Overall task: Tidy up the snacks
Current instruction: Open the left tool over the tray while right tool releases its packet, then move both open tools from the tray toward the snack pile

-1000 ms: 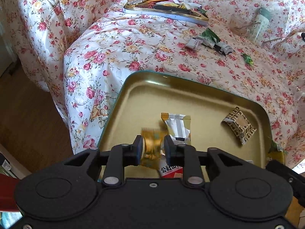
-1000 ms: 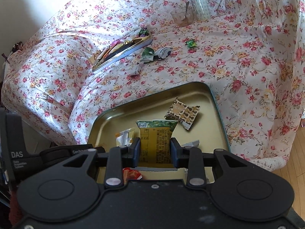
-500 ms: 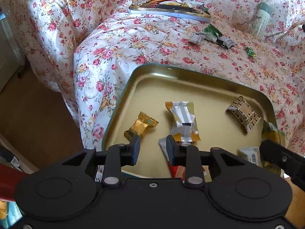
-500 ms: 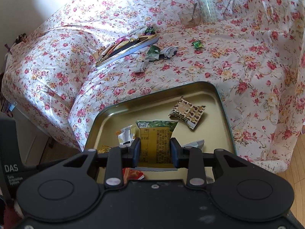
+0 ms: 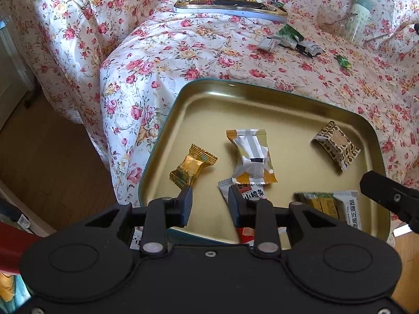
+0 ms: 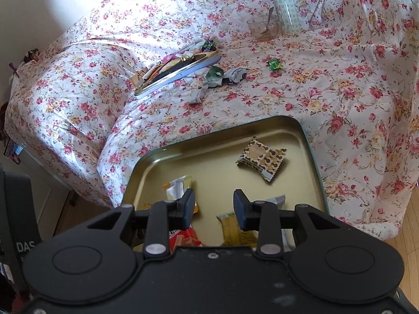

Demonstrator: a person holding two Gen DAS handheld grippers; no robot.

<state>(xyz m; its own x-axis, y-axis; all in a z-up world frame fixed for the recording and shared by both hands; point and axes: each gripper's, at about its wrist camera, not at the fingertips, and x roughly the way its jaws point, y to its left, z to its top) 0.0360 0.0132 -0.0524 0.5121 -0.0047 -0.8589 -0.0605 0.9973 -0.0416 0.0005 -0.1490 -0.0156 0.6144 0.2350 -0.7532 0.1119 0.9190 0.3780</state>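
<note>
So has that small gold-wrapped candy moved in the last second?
Yes. The gold-wrapped candy left the left claw and now lies in the gold metal tray, left of the silver packet.

home, floral tablecloth (image 5: 209, 52), wooden floor (image 5: 52, 157)

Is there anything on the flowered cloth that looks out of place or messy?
Yes. Several crumpled wrappers and one small green candy lie loose on the cloth, outside both trays. The far tray is overfilled and sits tilted. The near gold tray looks orderly.
</note>
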